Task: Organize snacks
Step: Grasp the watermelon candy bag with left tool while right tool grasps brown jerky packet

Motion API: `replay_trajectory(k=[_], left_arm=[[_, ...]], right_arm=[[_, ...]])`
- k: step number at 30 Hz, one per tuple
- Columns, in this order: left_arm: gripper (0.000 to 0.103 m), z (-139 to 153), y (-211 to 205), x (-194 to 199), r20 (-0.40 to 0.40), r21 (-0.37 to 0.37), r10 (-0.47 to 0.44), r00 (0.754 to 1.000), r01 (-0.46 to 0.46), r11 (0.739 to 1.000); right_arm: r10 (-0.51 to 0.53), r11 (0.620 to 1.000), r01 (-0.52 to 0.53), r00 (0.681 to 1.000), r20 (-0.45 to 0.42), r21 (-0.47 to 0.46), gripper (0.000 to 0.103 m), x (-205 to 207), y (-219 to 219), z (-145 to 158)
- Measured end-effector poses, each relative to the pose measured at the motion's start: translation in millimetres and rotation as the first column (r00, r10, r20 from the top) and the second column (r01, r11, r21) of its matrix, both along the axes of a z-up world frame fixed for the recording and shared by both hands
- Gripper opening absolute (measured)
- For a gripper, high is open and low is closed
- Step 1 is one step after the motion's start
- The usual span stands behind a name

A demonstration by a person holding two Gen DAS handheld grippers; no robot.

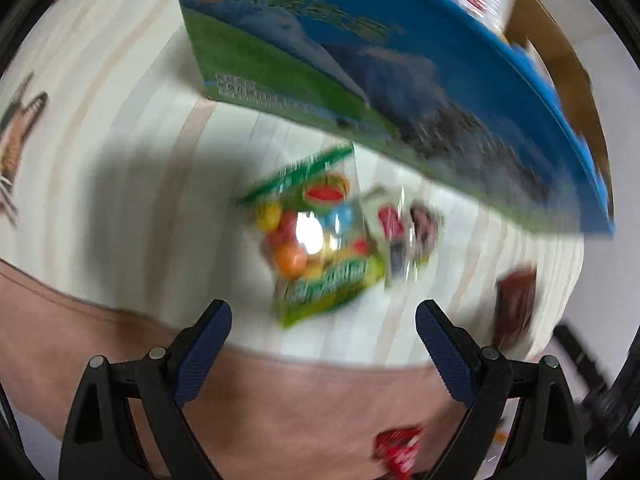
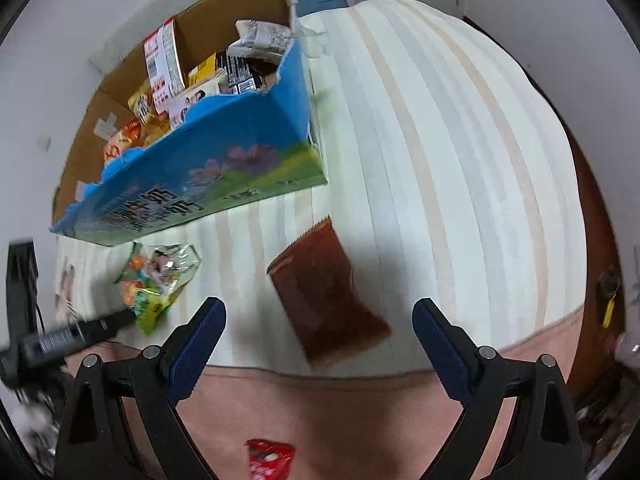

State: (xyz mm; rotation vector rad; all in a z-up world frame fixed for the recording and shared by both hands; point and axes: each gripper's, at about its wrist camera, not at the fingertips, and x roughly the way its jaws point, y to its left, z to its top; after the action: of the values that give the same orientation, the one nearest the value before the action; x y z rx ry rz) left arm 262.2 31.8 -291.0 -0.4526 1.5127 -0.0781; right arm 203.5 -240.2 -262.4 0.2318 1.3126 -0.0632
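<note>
A clear bag of colourful candies [image 1: 316, 240] with green edges lies on the striped cloth, just beyond my open left gripper [image 1: 324, 310], which points down at it with nothing between its fingers. The same candy bag [image 2: 160, 280] shows at the left in the right wrist view. A dark brown snack packet [image 2: 328, 300] lies flat ahead of my open right gripper [image 2: 320, 308]; in the left wrist view the brown packet [image 1: 516, 304] sits at the right. A blue and green carton [image 2: 192, 176] behind them holds several snacks. The left wrist view is blurred.
A small red packet [image 2: 268, 460] lies on the pink surface below the cloth edge, also seen as the red packet [image 1: 400, 452]. The striped cloth [image 2: 440, 160] stretches to the right of the carton [image 1: 360, 60]. The other black gripper [image 2: 60, 336] appears at the left edge.
</note>
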Motion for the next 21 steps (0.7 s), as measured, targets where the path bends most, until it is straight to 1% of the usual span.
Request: replay_trajectory(k=[2,3,4,5,7,8,9,10,11,12,13,17,21], left_arm=[[0.094,-6.7,-2.8,9.0,0.005,-0.004,0.027,1.000,-0.027,1.000],[0.092,-10.7,-5.6,13.6,0.007,0.000,0.036,0.999,-0.036,0.999],[0.086,-13.3,-8.1,16.7,0.017,0.009,0.043,0.999,-0.043,0.999],[0.076,-14.9,-10.1,17.7,0.029,0.014,0.049,0.998,-0.049,0.999],[0.072,-14.4,-13.0,18.0,0.052,0.037,0.054,0.997,-0.056,0.998],[0.069,-12.6,-14.5,16.2,0.069,0.054,0.048,0.996,-0.052,0.997],[0.065,-11.7,-16.3,15.2,0.077,0.069,0.035,0.996,-0.040,0.997],[0.062,-11.7,-18.6,12.7,0.077,0.091,0.012,0.997,-0.019,0.996],[0.056,-12.4,-20.1,11.5,0.073,0.106,-0.008,0.997,0.001,0.994],[0.055,-13.7,-20.2,6.8,0.071,0.115,-0.031,0.997,0.023,0.993],[0.055,-14.3,-21.1,0.0,0.070,0.131,-0.050,0.996,0.041,0.991],[0.055,-15.3,-28.8,-31.5,0.066,0.210,-0.149,0.987,0.132,0.969],[0.055,-17.8,-29.3,-64.8,0.040,0.222,-0.183,0.982,0.170,0.960]], right_arm=[[0.043,0.999,-0.044,0.999,-0.012,-0.031,0.096,9.3,5.0,-4.4],[0.076,0.996,-0.077,0.997,-0.029,-0.049,0.096,14.6,9.3,-8.8],[0.105,0.992,-0.108,0.993,-0.048,-0.061,0.096,19.4,13.4,-12.9],[0.123,0.989,-0.127,0.991,-0.058,-0.075,0.096,23.4,17.1,-16.7],[0.180,0.972,-0.194,0.978,-0.108,-0.135,0.096,31.4,27.6,-31.1],[0.197,0.965,-0.215,0.972,-0.128,-0.149,0.096,33.7,31.0,-37.7],[0.219,0.960,-0.240,0.965,-0.147,-0.147,0.094,36.5,34.6,-46.0],[0.231,0.957,-0.253,0.961,-0.155,-0.143,0.083,37.8,37.1,-51.9],[0.235,0.954,-0.260,0.958,-0.164,-0.152,0.076,38.3,39.3,-56.1],[0.241,0.948,-0.269,0.956,-0.168,-0.172,0.064,37.9,42.3,-59.4],[0.246,0.946,-0.273,0.955,-0.163,-0.175,0.062,37.0,44.1,-60.0],[0.260,0.950,-0.283,0.952,-0.162,-0.135,0.060,24.9,53.8,-60.0],[0.274,0.956,-0.289,0.943,-0.187,-0.059,0.060,2.1,65.5,-63.2]])
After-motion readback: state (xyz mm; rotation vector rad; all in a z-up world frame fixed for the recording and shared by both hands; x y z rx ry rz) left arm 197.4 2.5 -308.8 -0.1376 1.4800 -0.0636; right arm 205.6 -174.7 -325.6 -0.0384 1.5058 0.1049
